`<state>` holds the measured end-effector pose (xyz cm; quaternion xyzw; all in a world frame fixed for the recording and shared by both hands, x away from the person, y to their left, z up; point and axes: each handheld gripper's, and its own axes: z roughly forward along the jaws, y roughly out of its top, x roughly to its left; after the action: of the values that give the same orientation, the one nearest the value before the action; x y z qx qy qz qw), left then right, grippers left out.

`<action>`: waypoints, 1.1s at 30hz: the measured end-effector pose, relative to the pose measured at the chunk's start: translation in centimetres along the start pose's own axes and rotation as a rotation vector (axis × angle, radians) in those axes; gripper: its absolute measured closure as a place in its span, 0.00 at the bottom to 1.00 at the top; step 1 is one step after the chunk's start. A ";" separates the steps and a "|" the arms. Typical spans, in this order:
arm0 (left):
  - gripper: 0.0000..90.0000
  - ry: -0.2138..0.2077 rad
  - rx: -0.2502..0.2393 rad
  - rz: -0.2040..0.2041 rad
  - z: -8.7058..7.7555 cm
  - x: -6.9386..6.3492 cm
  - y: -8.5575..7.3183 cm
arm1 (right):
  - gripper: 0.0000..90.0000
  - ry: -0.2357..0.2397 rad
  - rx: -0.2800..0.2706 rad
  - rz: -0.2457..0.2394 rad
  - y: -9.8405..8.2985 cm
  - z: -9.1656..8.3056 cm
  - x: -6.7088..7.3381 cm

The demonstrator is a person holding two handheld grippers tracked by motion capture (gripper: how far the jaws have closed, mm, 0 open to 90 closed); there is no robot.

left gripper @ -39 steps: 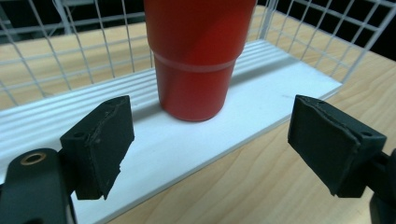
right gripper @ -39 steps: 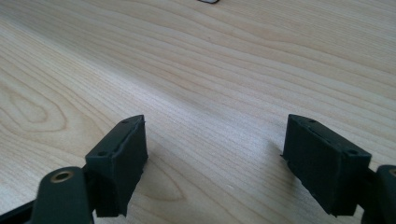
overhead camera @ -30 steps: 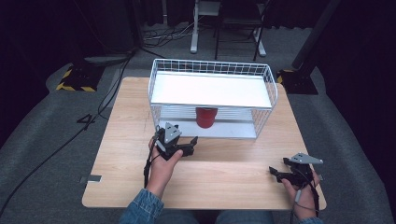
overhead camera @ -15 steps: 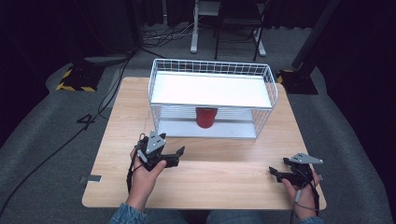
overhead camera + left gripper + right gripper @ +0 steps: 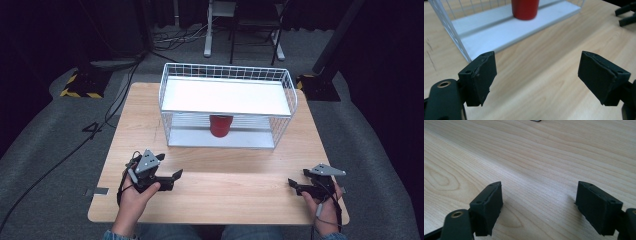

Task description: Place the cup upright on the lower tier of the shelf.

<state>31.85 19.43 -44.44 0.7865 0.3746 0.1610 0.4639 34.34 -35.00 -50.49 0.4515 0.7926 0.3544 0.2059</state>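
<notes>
On the table [image 5: 210, 200], I take the wire rack [image 5: 227, 107] as my landmark; it stands at the far middle of the wooden top, white, with a flat white shelf above and a white base board below.

Left of the rack and nearer to me, my left hand [image 5: 131, 192] holds the left gripper [image 5: 167, 170] low over the bare wood, well apart from the rack's near left corner. Its jaws stand wide open with nothing between them, and they point toward the right side of the table. In the left gripper view the two black pads [image 5: 484, 75] frame plain wood, with the rack's corner wires and base board beyond them.

Under the rack's shelf, on the base board near its middle, a red cup [image 5: 220, 125] stands upright. In the left gripper view the cup [image 5: 524, 8] shows at the top edge, behind the board's front lip.

Right of the rack and nearer to me, close to the table's near right corner, my right hand [image 5: 325, 200] holds the right gripper [image 5: 296, 180]. It too is spread wide and holds nothing; its pads [image 5: 489, 205] look out across bare wood grain. Both grippers are well apart from each other and from the cup.
</notes>
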 end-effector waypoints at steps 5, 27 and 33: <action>0.17 0.008 0.045 0.026 -0.6 1.1 -1.9 | 0.24 0.000 0.000 -0.002 0.0 0.0 0.0; 0.17 0.047 0.264 -0.032 0.9 3.2 -5.8 | 0.24 0.003 -0.001 -0.007 0.0 0.0 0.0; 0.15 0.059 0.264 0.056 1.0 3.2 -6.2 | 0.24 0.003 -0.001 -0.008 0.0 0.0 0.0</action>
<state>31.83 22.94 -50.50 0.8459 0.3838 0.1462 0.3403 34.30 -34.97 -50.49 0.4478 0.7945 0.3548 0.2061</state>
